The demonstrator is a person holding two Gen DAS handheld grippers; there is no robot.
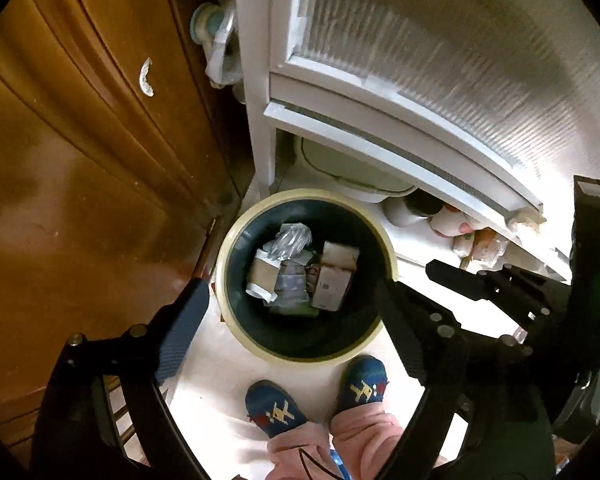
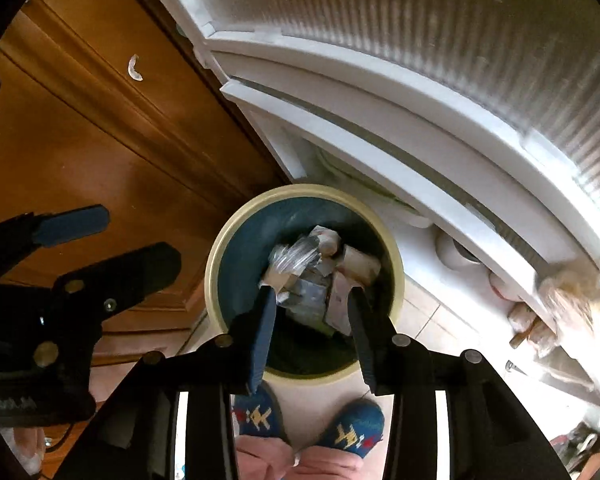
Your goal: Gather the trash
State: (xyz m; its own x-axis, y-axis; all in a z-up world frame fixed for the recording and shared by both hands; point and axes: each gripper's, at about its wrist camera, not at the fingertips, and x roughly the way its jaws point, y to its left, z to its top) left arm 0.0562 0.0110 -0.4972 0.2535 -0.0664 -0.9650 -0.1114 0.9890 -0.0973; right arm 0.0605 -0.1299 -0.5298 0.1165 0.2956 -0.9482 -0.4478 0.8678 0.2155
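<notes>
Both grippers are pointed down over round cream-rimmed dark bin (image 1: 236, 240) filled with cardboard and plastic trash (image 1: 300, 268); left gripper (image 1: 288, 292) spread wide, empty; right gripper (image 2: 312, 300) parted, nothing gripped.

Two black grippers (image 2: 310, 292) with blue finger pads (image 2: 262, 332) and silver screws. Person wears pink trousers (image 1: 364, 436). Blue patterned slippers (image 1: 274, 408).

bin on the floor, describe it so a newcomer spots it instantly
Start at the tall brown wooden door; where it meets the white cabinet, the round bin stands on the pale floor. Only it has a cream rim, a dark blue inside and trash.
</notes>
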